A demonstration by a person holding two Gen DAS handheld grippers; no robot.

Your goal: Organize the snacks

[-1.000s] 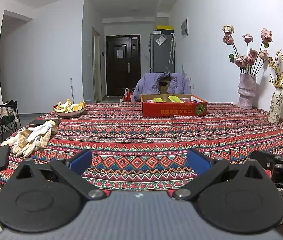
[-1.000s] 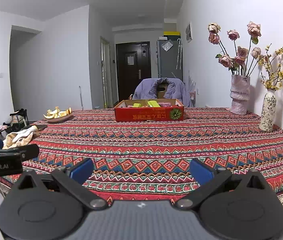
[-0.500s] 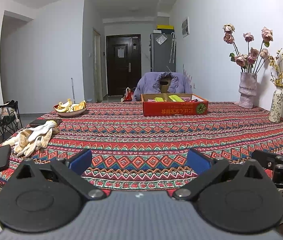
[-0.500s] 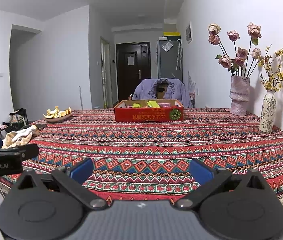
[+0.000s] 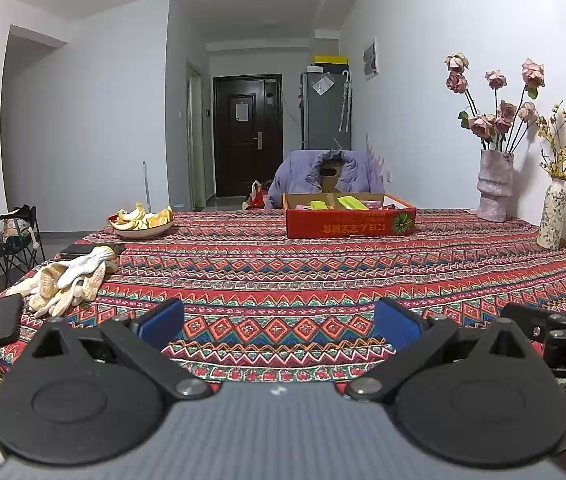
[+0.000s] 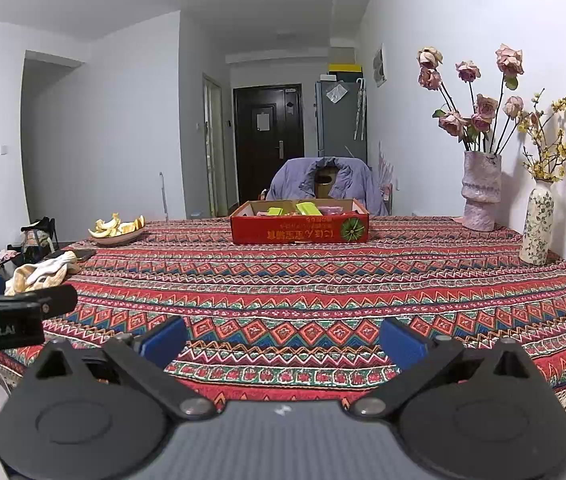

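The left gripper (image 5: 279, 326) and the right gripper (image 6: 283, 338) both hang over the near edge of the patterned tablecloth (image 5: 303, 276), blue pads spread wide, holding nothing. The red snack box (image 6: 299, 222) sits well apart at the table's far side.

1. The left wrist view looks from the near edge of the patterned table (image 5: 283, 272), low and level, facing the far door.
2. The right wrist view looks the same way from just beside it, slightly to the right.
3. Both share the red box (image 5: 350, 220) (image 6: 299, 226), fruit bowl (image 5: 142, 227) (image 6: 117, 234), vases and gloves (image 5: 69, 278).
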